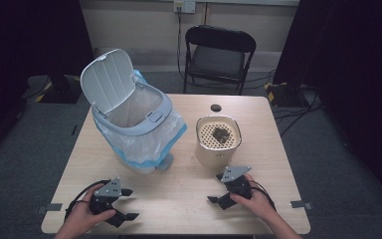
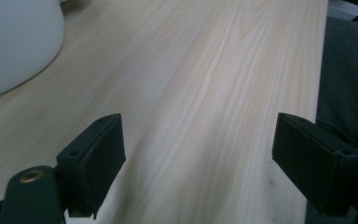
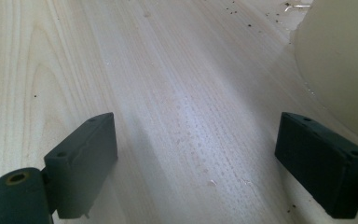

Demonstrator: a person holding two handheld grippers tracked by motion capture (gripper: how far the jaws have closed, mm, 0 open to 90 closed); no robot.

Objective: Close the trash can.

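High view: left claw (image 1: pixel 127 204) and right claw (image 1: pixel 216 188) both spread wide over bare table (image 1: pixel 179 199), pinching nothing.

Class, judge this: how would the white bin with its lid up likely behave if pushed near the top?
The white bin probably tips easily: it looks tall, already leans, and its raised lid adds weight high up. It is likely light, holding just a thin plastic liner, which would crumple, not resist.
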